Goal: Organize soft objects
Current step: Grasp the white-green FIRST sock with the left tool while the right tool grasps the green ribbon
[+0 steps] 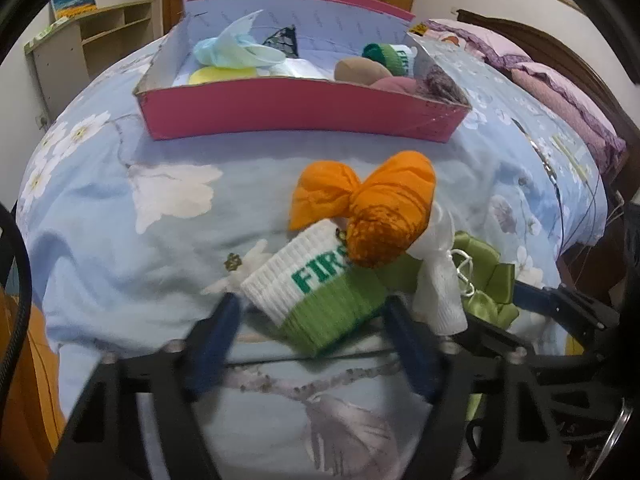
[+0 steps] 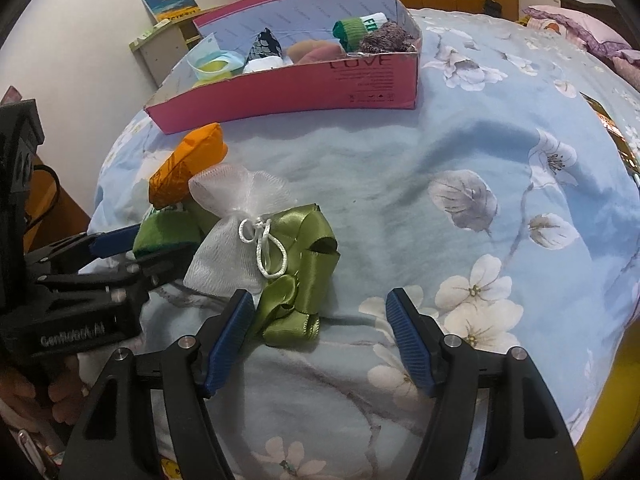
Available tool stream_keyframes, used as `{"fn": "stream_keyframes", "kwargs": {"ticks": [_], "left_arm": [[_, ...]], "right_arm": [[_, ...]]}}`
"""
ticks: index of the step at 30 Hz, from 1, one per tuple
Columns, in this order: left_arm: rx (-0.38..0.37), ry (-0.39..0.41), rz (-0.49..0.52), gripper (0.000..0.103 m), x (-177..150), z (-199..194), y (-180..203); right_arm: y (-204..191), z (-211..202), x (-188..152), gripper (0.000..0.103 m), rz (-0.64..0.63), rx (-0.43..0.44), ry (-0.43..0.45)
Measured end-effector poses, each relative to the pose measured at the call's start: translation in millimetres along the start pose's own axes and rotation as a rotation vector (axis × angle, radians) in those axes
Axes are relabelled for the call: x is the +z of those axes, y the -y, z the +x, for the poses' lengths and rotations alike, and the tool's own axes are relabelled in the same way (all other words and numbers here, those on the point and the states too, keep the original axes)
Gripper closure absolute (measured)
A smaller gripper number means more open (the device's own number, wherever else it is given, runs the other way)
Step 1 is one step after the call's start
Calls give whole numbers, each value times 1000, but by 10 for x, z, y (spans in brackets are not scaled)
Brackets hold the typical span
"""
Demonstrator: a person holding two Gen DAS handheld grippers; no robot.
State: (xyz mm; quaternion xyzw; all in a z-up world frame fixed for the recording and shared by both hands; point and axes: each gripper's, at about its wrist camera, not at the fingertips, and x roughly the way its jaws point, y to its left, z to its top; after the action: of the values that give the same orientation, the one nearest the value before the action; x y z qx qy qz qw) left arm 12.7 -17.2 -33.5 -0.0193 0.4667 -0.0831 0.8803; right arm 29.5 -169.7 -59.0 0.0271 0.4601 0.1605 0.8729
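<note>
A rolled white and green sock point(image 1: 316, 292) lies on the bed between the open jaws of my left gripper point(image 1: 312, 312); its green end shows in the right wrist view point(image 2: 164, 234). An orange cloth bundle point(image 1: 372, 208) point(image 2: 184, 168) rests on it. A white mesh pouch point(image 2: 228, 236) point(image 1: 436, 276) and a green satin ribbon point(image 2: 300, 264) point(image 1: 488, 276) lie beside it. My right gripper point(image 2: 320, 312) is open and empty, with the ribbon's end between its fingers. The pink box point(image 1: 304, 110) point(image 2: 288, 92) at the back holds several soft items.
The bed has a light blue floral cover point(image 2: 460, 184). Purple pillows point(image 1: 560, 92) lie at the far right. A small wooden shelf point(image 1: 92, 48) stands by the wall at the left. The left gripper's body point(image 2: 80, 288) shows at the left of the right wrist view.
</note>
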Motion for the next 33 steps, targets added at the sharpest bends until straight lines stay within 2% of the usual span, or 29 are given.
{"fn": "stream_keyframes", "kwargs": {"ticks": [2, 6, 13, 16, 18, 19, 21, 23, 26, 33], "left_arm": [[3, -7, -1, 44, -11, -6, -3], [15, -3, 15, 48, -44, -38, 21], [24, -38, 17, 33, -61, 40, 37], [32, -48, 27, 31, -57, 53, 54], [41, -49, 33, 31, -55, 46, 67], [45, -40, 32, 31, -55, 28, 68], [51, -11, 20, 34, -53, -30, 48], [46, 17, 5, 48, -57, -88, 11], [25, 44, -5, 56, -60, -150, -19], [26, 65, -4, 59, -52, -222, -25]], "right_arm": [[3, -9, 5, 32, 7, 5, 7], [7, -18, 0, 38, 13, 1, 15], [-6, -68, -33, 48, 4, -5, 24], [-8, -88, -37, 59, 1, -9, 31], [-5, -89, -27, 70, 4, -9, 35], [2, -101, -29, 72, 7, -6, 40], [10, -117, -23, 77, 9, -6, 49], [11, -154, -19, 80, 8, -5, 66], [-9, -206, -8, 81, -1, -2, 89], [-47, -261, 9, 82, -19, 6, 118]]}}
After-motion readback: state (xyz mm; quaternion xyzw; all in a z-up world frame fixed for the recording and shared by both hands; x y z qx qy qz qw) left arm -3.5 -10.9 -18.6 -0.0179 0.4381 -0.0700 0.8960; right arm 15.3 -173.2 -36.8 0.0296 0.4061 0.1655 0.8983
